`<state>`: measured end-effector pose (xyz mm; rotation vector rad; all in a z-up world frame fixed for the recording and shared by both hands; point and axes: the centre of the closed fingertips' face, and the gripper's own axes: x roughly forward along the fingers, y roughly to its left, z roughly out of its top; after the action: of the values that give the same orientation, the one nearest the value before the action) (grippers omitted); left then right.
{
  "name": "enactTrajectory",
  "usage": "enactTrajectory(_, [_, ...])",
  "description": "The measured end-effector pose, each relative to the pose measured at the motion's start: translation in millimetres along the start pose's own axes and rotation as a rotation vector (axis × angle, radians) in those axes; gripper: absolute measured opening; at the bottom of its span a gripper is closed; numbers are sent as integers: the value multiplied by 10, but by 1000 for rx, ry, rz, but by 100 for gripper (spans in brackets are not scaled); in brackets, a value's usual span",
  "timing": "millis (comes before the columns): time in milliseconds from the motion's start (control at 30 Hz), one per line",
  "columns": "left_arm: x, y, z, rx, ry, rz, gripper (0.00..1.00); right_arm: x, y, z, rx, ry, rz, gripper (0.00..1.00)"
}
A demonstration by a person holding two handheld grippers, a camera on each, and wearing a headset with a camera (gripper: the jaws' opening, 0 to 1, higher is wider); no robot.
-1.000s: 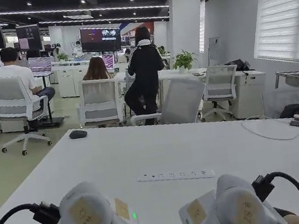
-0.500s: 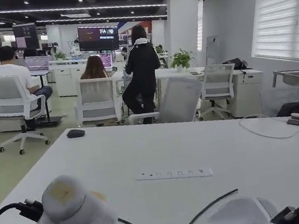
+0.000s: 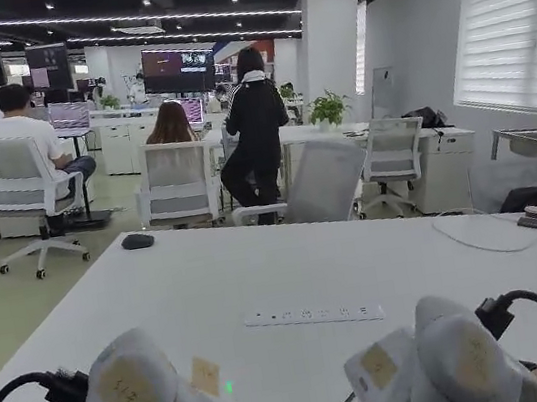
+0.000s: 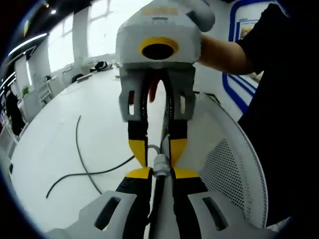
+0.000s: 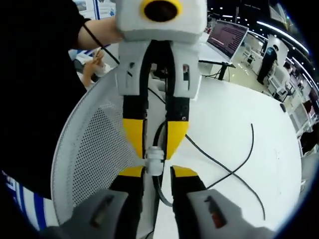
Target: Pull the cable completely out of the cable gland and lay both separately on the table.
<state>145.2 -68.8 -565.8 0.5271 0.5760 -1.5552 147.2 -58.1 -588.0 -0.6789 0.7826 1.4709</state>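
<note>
The left gripper (image 4: 162, 173) and the right gripper (image 5: 158, 172) point at each other, tip to tip, low over the near edge of the white table (image 3: 258, 263). The white cable gland (image 5: 154, 162) sits exactly where the four yellow tips meet. It is at 6 o'clock from centre in both gripper views. The black cable (image 5: 230, 172) still runs through the gland. A short stretch lies between each gripper's jaws, and the rest trails out in crossing loops on the tabletop, at 4 o'clock in the right gripper view. Both pairs of jaws stand drawn narrow around cable and gland. I cannot tell whether either pair is really clamped, or which one has the gland. A white mesh chair back (image 4: 234, 164) curves below the grippers. In the head view a white power strip (image 3: 314, 314) lies on the table at 12 o'clock from the grippers, and a dark computer mouse (image 3: 138, 241) sits at 11 o'clock, near the far edge.
</note>
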Motion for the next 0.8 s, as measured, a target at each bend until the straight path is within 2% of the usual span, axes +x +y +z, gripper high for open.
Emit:
enactTrajectory(67, [-6, 5, 29, 36, -2, 15, 16, 22, 37, 45, 50, -31, 33, 17])
enactTrajectory(100, [-4, -4, 32, 48, 2, 13, 16, 22, 28, 54, 55, -35, 33, 15])
enactTrajectory(133, [-9, 11, 24, 101, 20, 24, 16, 27, 46, 57, 57, -34, 42, 14])
enactTrajectory(167, [-9, 14, 21, 111, 25, 31, 16, 31, 35, 52, 46, -29, 25, 13])
enactTrajectory(267, [-11, 25, 9, 81, 29, 31, 16, 43, 33, 60, 18, -26, -1, 13])
enactTrajectory(367, [-10, 68, 3, 17, 12, 29, 16, 38, -17, 50, -51, 2, -64, 13])
enactTrajectory(467, [2, 85, -3, -88, -17, 10, 16, 38, -33, 32, -115, 35, -113, 12])
enactTrajectory(533, [14, 95, -11, -217, -45, -15, 16, 39, -36, 14, -158, 58, -142, 12])
enactTrajectory(567, [19, 101, -16, -264, -67, -32, 16, 42, -25, 13, -168, 59, -147, 12])
enactTrajectory(600, [19, 97, -17, -286, -80, -45, 16, 42, -16, 8, -175, 63, -154, 12])
enactTrajectory(667, [19, 94, -19, -367, -108, -65, 16, 34, -13, 4, -208, 69, -178, 12])
enactTrajectory(800, [9, 99, -14, -380, -135, -66, 16, 19, -36, 2, -202, 59, -208, 13])
